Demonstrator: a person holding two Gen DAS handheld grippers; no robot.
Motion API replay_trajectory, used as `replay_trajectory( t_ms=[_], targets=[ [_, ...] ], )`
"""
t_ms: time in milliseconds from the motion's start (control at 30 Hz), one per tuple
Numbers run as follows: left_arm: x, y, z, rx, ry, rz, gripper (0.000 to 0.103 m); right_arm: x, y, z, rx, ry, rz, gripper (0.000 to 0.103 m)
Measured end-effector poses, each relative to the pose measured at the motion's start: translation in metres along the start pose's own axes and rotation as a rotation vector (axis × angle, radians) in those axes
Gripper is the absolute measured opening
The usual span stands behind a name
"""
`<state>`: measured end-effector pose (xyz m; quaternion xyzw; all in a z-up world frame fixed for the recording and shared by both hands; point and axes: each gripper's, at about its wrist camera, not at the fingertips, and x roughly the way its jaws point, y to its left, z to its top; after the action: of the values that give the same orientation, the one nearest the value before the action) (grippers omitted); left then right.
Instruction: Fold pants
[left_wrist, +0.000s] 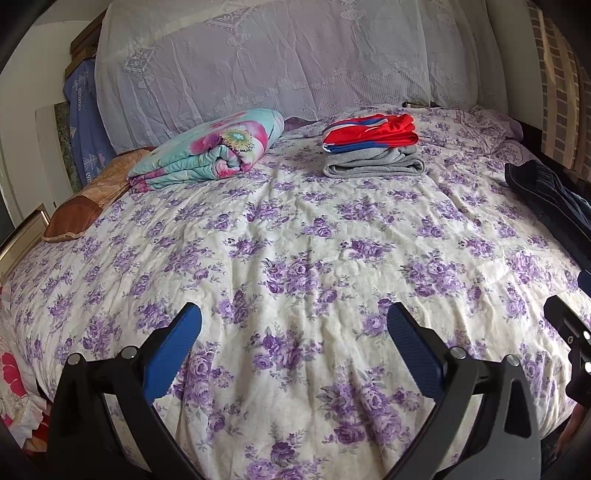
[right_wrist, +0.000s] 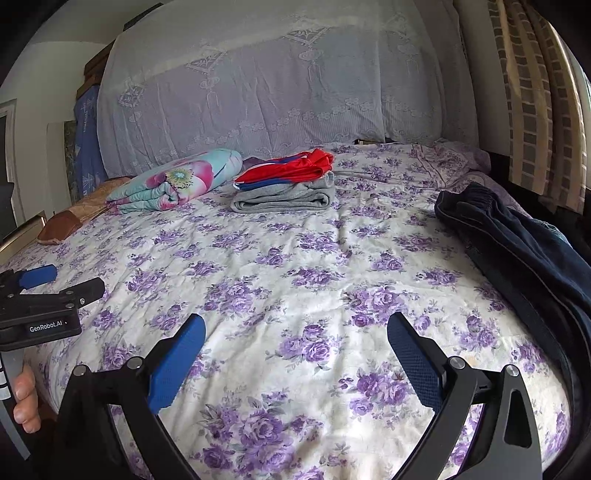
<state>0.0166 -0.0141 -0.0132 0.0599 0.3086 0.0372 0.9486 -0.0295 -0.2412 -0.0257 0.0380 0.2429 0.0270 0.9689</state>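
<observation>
Dark navy pants lie crumpled along the right edge of the bed; in the left wrist view they show at the far right. A stack of folded clothes, red and blue shorts on grey pants, sits at the far middle of the bed; the stack also shows in the right wrist view. My left gripper is open and empty above the near bed. My right gripper is open and empty, left of the navy pants. The left gripper also shows at the left of the right wrist view.
The bed has a white sheet with purple flowers. A rolled floral quilt and a brown pillow lie at the far left. A lace-covered headboard stands behind. Checked curtains hang at the right.
</observation>
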Motion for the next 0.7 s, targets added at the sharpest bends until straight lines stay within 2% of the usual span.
replay_trajectory(
  t_ms=[300,433,700],
  targets=[
    [0.0046,0.0023,-0.0018,-0.006,0.012,-0.007,0.098,0.0055,-0.0040,-0.0009,0.014,0.017,-0.004,0.099],
    [0.0089,0.0043,-0.0025,-0.019,0.026,-0.032,0.098,0.0057,-0.0040,-0.0010,0.013,0.012,-0.007,0.099],
    [0.0089,0.0045,-0.0033,-0.015,0.016,-0.020,0.098,0.0074,-0.0048,-0.0013,0.010,0.013,-0.010,0.099]
  ],
)
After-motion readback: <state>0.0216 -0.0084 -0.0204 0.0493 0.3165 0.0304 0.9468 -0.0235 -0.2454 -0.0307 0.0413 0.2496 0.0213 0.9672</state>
